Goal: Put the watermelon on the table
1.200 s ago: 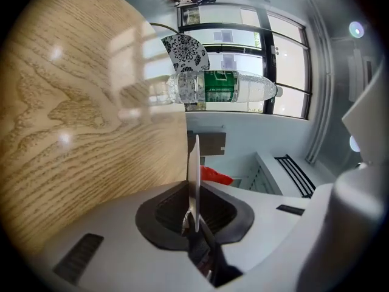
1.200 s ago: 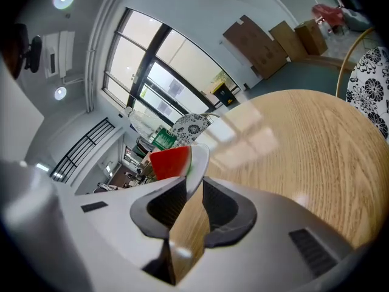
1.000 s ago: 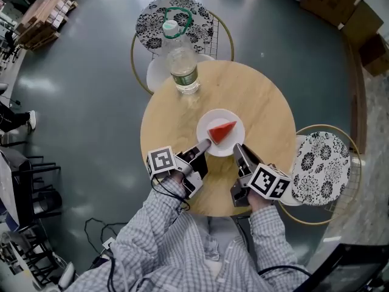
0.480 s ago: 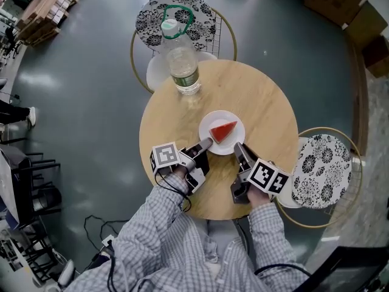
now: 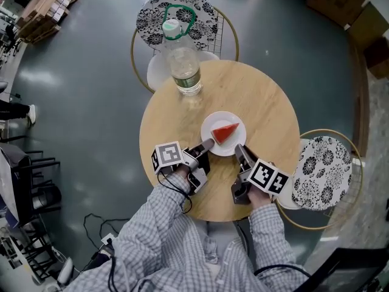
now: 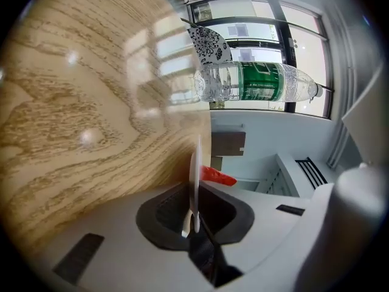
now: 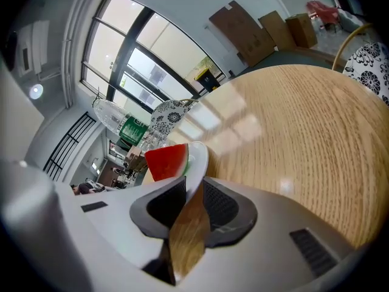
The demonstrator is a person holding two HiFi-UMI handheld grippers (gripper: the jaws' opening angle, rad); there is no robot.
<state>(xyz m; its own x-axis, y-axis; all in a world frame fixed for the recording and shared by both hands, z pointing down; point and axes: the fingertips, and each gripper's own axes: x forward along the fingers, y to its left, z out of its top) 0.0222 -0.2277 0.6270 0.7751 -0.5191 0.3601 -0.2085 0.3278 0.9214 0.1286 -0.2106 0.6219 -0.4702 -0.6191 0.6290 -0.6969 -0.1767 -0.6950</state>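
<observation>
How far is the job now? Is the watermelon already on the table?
Mostly done: the plate with the watermelon is at the table top. In hand: the left gripper and right gripper both clamp the plate's rim. Left: I cannot tell if it rests flat; then both must let go.

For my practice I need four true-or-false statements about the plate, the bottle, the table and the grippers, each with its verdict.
1. The watermelon slice lies on a white plate. True.
2. The left gripper is empty. False: its jaws clamp the plate rim, as do those of the right gripper.
3. The bottle lies on its side. False: it stands upright on the table.
4. The table is round and wooden. True.
</observation>
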